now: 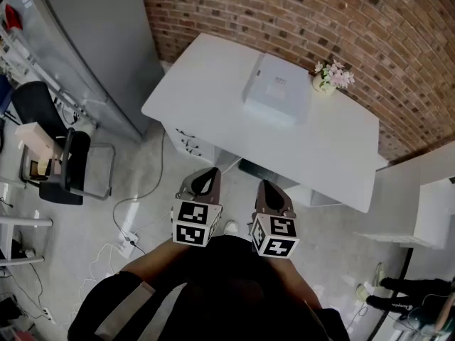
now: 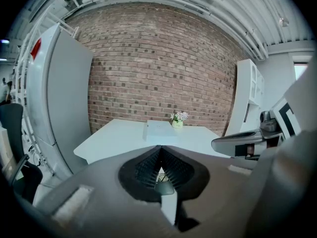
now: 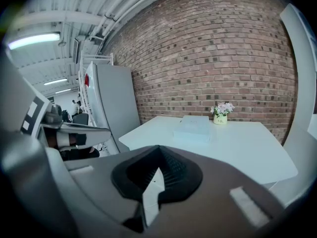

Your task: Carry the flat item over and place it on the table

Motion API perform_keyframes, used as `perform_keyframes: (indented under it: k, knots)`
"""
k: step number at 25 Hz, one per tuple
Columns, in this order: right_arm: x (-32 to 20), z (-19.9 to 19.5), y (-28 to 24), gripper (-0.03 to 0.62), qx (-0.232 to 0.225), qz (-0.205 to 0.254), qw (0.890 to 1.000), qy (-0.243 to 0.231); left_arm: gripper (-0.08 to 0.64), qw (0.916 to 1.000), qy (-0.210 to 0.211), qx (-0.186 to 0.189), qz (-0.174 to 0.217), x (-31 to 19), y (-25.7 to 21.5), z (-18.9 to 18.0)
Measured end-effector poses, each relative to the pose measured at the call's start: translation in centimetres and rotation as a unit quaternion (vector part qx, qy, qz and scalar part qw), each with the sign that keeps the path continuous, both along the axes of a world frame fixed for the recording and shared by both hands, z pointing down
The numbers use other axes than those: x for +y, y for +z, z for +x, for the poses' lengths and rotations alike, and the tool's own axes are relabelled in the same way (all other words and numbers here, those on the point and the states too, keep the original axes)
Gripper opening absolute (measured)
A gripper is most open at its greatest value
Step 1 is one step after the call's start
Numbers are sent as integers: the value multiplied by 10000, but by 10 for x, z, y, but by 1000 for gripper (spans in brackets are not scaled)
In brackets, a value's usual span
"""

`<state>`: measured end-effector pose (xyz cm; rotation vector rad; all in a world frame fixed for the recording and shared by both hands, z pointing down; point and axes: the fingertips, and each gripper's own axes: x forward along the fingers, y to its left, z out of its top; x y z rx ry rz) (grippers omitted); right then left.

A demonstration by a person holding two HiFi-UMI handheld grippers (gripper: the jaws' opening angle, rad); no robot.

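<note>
A flat white box [image 1: 277,89] lies on the white table [image 1: 206,84] near its far side, beside a small pot of pink flowers [image 1: 328,77]. The box [image 2: 159,129] also shows in the left gripper view and, as the same box [image 3: 193,125], in the right gripper view, well ahead of both grippers. My left gripper [image 1: 206,180] and right gripper [image 1: 266,190] are held side by side close to the person's body, short of the table's near edge. Both are shut with nothing between the jaws, as the left gripper [image 2: 159,150] and right gripper [image 3: 158,150] show in their own views.
A tall grey cabinet [image 1: 92,41] stands left of the table, and a brick wall [image 1: 320,20] runs behind it. A black chair [image 1: 71,162] and floor cables [image 1: 128,240] lie at left. A white drawer unit [image 1: 188,142] sits under the table; white shelving [image 1: 434,204] stands at right.
</note>
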<state>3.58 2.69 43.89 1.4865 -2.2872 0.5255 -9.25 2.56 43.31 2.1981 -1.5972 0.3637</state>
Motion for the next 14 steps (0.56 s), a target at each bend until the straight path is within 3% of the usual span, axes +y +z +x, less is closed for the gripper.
perform_keyframes:
  k: [14]
  knots:
    - [3, 7, -3, 0, 87, 34, 9999, 81, 2, 9999, 130, 79, 54, -4, -3, 9]
